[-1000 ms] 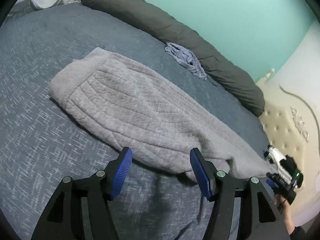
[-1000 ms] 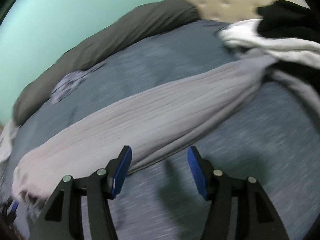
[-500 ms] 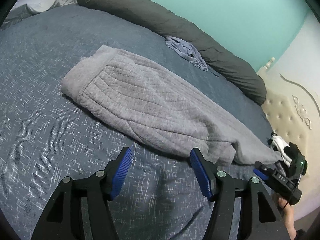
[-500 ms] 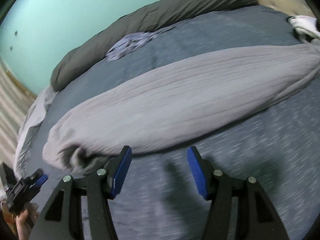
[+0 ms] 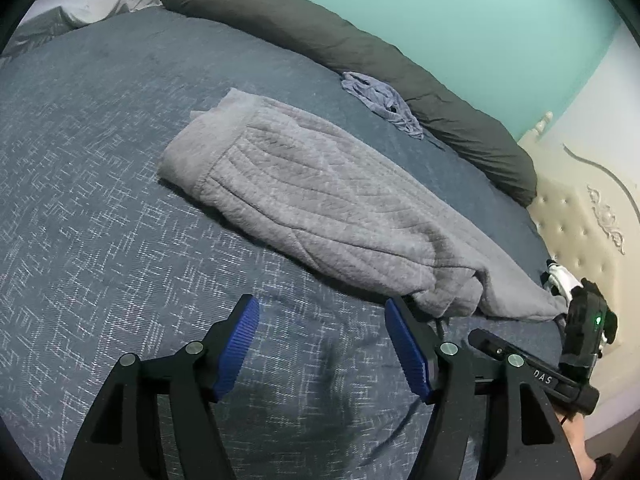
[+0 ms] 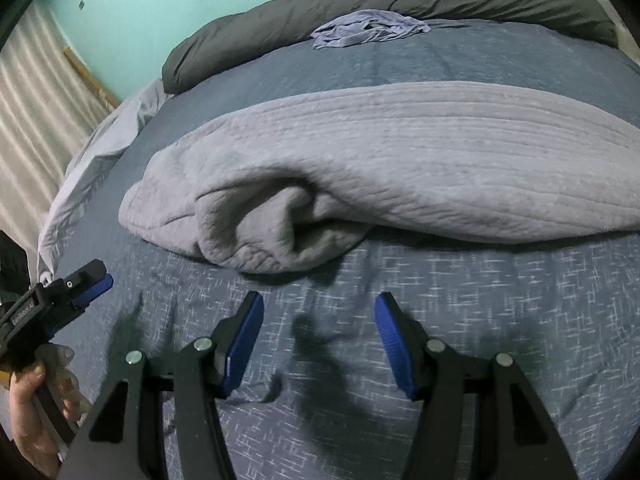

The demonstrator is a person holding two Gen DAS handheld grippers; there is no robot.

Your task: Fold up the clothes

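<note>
While the grey ribbed garment (image 5: 320, 204) lies stretched out long across the middle of the bed (image 5: 80, 200), on the dark blue bedspread, both grippers hang above the bare bedspread at the near edge and hold nothing. The left gripper (image 5: 322, 348) has its jaws apart and they are opening more at this moment; between the blue pads (image 5: 236, 354) there is only the bedspread. The bunched end of the garment lies just beyond its right pad, not touching it as far as I can see. The right gripper (image 6: 318, 338) has its jaws about half open, also with only bedspread between them, and the rolled, crumpled end of the garment (image 6: 272, 220) is just in front of them. A small blue-grey crumpled cloth (image 5: 380, 100) lies at the far edge of the bed, against a long dark grey rolled duvet (image 5: 360, 52) along the turquoise wall (image 5: 460, 8). A cream tufted headboard (image 5: 576, 224) stands at the right end of the bed
</note>
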